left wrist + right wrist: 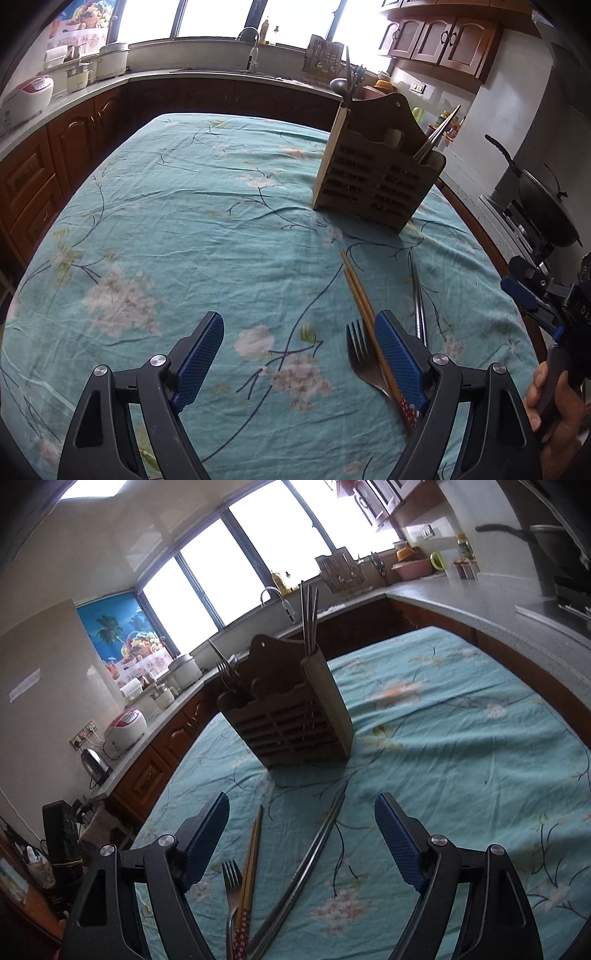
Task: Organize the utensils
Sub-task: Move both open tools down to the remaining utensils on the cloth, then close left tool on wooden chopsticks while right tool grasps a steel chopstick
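Both grippers wide, empty, above the table.
Left gripper (299, 354) beside fork (360, 354) and chopsticks (360, 295); right gripper (301, 834) over steel chopsticks (314, 845); caddy (288, 723) mid-table (461, 757).

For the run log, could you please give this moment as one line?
left tongs: open, empty | right tongs: open, empty | fork, wooden chopsticks, metal chopsticks: on tablecloth | utensil holder: upright

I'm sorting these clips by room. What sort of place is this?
Most likely a home kitchen: a sink faucet under the windows, a rice cooker on the counter, and a wok on the stove beside the cloth-covered table.
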A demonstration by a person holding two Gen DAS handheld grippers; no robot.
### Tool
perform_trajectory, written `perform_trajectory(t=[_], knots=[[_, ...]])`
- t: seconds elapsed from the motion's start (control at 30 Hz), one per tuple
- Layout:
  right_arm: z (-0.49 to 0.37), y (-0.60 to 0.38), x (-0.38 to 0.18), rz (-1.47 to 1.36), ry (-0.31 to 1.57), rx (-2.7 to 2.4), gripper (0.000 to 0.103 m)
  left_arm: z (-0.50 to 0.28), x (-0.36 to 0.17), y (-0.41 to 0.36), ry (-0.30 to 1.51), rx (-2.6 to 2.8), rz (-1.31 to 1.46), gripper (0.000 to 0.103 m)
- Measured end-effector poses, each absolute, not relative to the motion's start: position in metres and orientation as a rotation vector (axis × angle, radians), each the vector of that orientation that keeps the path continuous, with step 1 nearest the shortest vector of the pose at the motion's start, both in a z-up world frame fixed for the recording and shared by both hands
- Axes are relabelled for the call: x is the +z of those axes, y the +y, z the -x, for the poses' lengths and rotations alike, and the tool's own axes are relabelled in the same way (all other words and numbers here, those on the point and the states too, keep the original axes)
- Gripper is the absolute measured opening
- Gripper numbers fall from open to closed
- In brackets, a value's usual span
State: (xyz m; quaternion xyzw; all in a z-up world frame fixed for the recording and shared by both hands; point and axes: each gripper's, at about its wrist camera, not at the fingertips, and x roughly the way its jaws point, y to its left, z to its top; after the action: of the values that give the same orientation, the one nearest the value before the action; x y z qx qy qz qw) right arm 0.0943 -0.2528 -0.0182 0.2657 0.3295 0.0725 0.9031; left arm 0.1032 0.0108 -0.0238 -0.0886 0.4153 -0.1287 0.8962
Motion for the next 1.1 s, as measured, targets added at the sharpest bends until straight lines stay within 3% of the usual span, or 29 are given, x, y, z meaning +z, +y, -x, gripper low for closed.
perform_trajectory(t=[0.23, 0.4, 0.63, 0.73, 0.87, 1.1], knots=[[-0.103, -0.243, -0.037, -0.554, 0.831, 0.096, 0.083, -0.102, -0.031, 0.002, 0.874, -0.292, 0.166, 0.083], [-0.112, -0.24, -0.045, -0.55, 0.937, 0.048, 0.099, -0.105, -0.037, -0.005, 0.885, -0.311, 0.152, 0.083], [-0.128, -0.233, -0.058, -0.494, 1.008, 0.061, 0.098, -0.113, -0.045, -0.017, 0.901, -0.331, 0.121, 0.082], [-0.136, -0.229, -0.069, -0.456, 1.034, 0.058, 0.094, -0.117, -0.049, -0.02, 0.906, -0.335, 0.109, 0.079], [-0.147, -0.224, -0.078, -0.371, 1.081, 0.037, 0.075, -0.121, -0.052, -0.023, 0.91, -0.337, 0.106, 0.079], [-0.158, -0.208, -0.081, -0.141, 1.13, 0.028, 0.063, -0.129, -0.057, -0.032, 0.919, -0.36, 0.089, 0.076]])
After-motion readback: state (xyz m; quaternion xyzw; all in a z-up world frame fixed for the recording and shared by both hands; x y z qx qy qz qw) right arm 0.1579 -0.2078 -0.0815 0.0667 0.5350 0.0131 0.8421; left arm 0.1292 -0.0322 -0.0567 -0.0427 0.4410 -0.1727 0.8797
